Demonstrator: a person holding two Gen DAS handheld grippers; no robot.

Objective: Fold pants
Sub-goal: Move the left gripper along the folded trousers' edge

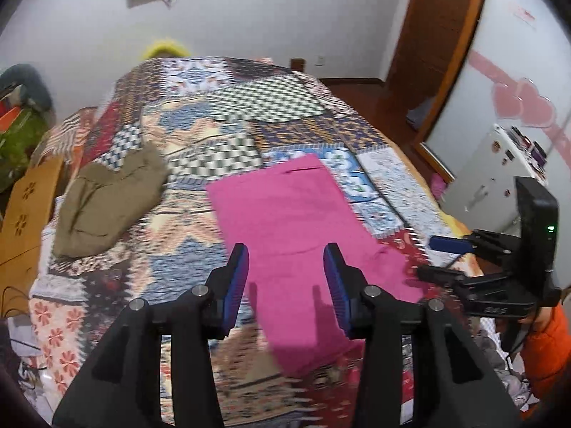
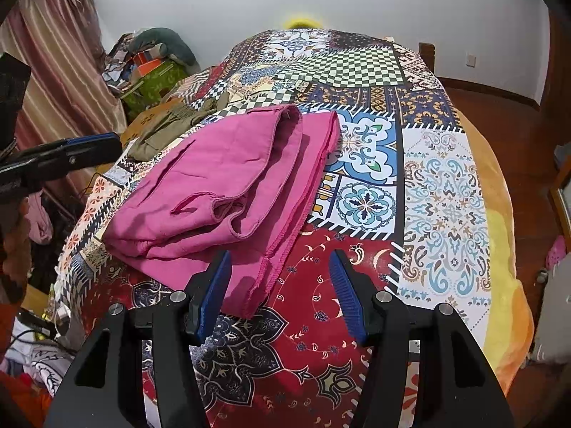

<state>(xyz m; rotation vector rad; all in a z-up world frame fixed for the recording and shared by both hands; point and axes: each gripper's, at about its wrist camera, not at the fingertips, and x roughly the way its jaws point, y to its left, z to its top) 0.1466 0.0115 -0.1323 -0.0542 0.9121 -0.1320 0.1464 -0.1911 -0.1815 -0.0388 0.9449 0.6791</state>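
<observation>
Closest in the left wrist view, the left claw [image 1: 285, 271] hangs over the pink pants [image 1: 285, 207]. Its blue pads are apart and hold nothing. In the right wrist view, the right claw [image 2: 280, 278] is about half open with nothing between its pads. It sits over the red patch of the bed cover [image 2: 442, 192], just beside the near edge of the pants.

The pink pants [image 2: 221, 185] lie folded in layers on the bed, in the middle of the patchwork cover. A bit farther back and to the left lies a brown piece of clothing [image 1: 107, 199], apart from the pants.

Past the bed on the left is a heap of bags and cloth [image 2: 153, 67] by the striped curtain [image 2: 53, 57]. I cannot tell what is inside the bags.
</observation>
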